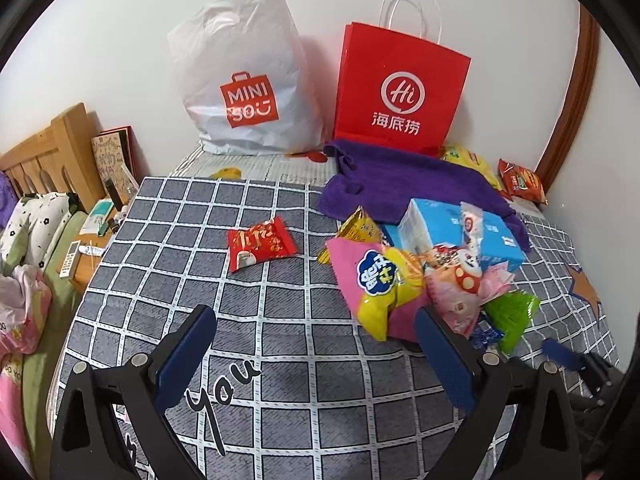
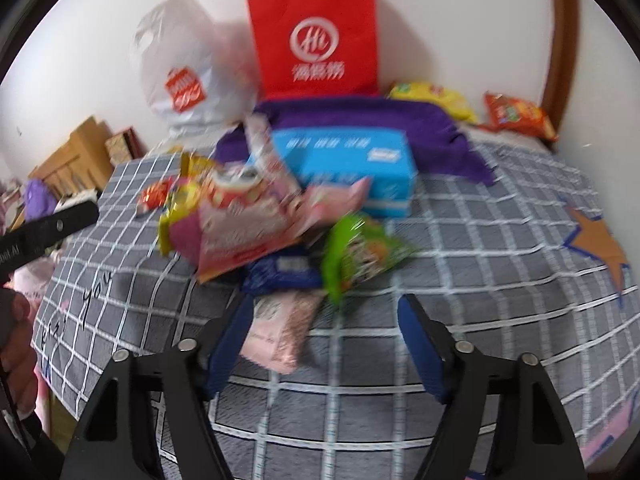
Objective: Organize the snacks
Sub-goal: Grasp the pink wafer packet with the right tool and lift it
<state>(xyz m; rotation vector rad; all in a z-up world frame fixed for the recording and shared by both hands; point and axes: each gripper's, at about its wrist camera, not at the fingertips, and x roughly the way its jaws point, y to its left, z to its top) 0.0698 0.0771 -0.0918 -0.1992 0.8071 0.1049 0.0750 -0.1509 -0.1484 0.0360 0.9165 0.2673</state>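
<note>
The right wrist view is smeared, so print on the snack pile (image 2: 256,216) is unreadable. A dark blue packet (image 2: 280,274) lies mostly buried beneath it.

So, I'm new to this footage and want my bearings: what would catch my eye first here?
The red paper bag stands against the wall at the back of the bed, with the white plastic bag to its left. In front of them, a colourful heap of snack packets lies by a blue box and a purple towel, on the grey checked sheet.
</note>
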